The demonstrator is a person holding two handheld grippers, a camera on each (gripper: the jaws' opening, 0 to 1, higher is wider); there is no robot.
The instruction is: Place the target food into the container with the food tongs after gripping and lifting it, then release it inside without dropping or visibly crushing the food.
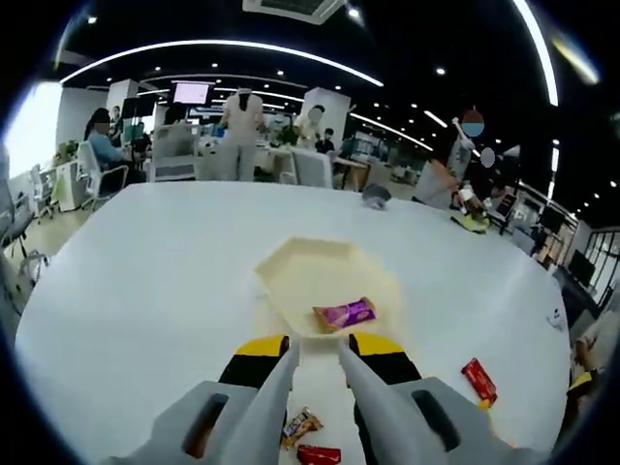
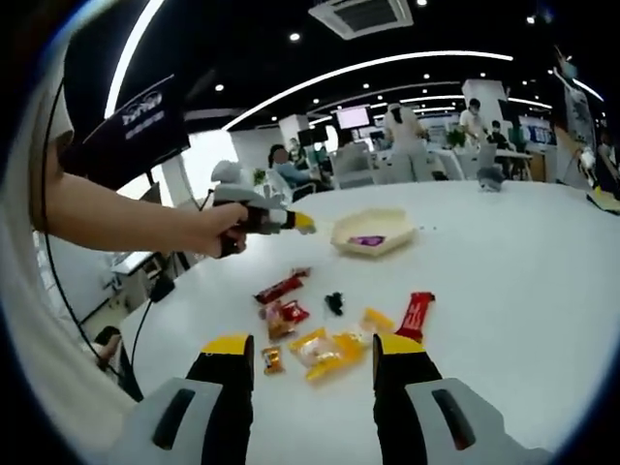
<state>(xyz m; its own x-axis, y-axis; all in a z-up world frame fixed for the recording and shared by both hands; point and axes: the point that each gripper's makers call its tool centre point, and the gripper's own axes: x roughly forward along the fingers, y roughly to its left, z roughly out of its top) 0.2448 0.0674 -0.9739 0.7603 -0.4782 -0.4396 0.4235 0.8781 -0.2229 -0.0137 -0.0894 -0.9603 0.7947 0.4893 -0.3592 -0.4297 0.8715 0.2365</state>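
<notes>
In the right gripper view, going left to right, a person's hand [image 2: 221,231] holds the left gripper [image 2: 291,221] above the white table [image 2: 504,281], its yellow tip aimed toward the cream tray [image 2: 373,232], which sits well apart from the snack pile and already holds a purple packet [image 2: 366,240]. Nearer the camera lie the loose snacks: a red packet [image 2: 282,287], a red-and-white packet [image 2: 287,314], a small brown packet [image 2: 272,359], a dark small item [image 2: 334,303], a yellow packet [image 2: 325,353] and a red bar [image 2: 416,315]. The right gripper [image 2: 308,373] hovers with its jaws spread wide and nothing between them, the yellow packet lying just ahead.

In the left gripper view, the left gripper [image 1: 318,356] has a narrow gap between its jaws and holds nothing, its tips at the tray's near edge.

Which snack is the target is unclear; the yellow packet looks likeliest. The risks: closing over two crowded packets at once, squeezing hard enough to crush the contents, or a slick wrapper slipping out on the long carry to the tray.
</notes>
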